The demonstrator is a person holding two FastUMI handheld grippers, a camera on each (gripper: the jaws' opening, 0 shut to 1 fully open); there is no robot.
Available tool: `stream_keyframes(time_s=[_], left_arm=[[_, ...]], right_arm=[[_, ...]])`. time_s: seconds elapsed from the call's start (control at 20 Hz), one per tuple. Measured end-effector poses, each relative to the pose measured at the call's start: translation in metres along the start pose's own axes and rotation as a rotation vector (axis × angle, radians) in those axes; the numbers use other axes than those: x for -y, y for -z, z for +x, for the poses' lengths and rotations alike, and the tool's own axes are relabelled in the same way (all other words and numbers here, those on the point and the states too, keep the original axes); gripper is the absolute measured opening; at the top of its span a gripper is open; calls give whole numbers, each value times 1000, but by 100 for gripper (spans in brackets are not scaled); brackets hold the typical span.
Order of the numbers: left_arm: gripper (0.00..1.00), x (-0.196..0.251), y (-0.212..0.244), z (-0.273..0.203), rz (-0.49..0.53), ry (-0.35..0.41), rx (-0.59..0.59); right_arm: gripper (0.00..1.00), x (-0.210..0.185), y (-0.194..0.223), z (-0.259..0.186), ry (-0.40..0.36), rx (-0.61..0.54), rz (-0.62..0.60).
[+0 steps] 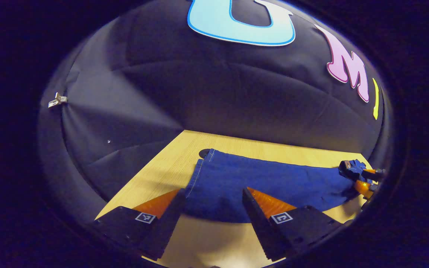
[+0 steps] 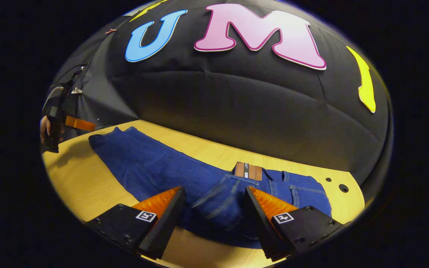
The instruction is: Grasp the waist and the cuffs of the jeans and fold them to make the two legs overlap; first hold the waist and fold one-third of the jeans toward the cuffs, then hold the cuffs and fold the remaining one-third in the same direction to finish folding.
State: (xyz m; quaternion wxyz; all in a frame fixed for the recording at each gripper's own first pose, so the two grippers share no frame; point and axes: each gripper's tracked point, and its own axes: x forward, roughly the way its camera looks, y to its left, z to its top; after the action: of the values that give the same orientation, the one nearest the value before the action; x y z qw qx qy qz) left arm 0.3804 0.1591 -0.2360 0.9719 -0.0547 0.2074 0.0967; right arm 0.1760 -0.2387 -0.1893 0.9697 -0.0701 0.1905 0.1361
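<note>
Blue jeans lie stretched along the wooden table. My left gripper hovers open over the cuff end, one finger on each side of the hem and nothing pressed between them. In the right gripper view the waist end with its brown leather patch lies just ahead of my right gripper, which is open above the hip area. The legs run off to the far left, where the left gripper is held by a hand. The right gripper appears at the far end of the jeans.
The black cloth wall stands close behind the table's far edge. Round holes mark the tabletop near the waist, and another hole lies by the cuffs. Bare wood runs along the near side of the jeans.
</note>
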Motion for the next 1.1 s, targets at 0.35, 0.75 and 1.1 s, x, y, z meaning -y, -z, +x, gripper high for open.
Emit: stream_keyframes(time_s=[0.35,0.75,1.1], left_arm=[[97,-14,24,70,81,86,-176],[47,27,23,80,42,202,-188],[8,41,9,78,19,206,-85]], right_arm=[[97,10,1,-21,0,-13,104],[98,6,18,-22,-14,-53,113],[98,4,13,-29,21,-52,136]])
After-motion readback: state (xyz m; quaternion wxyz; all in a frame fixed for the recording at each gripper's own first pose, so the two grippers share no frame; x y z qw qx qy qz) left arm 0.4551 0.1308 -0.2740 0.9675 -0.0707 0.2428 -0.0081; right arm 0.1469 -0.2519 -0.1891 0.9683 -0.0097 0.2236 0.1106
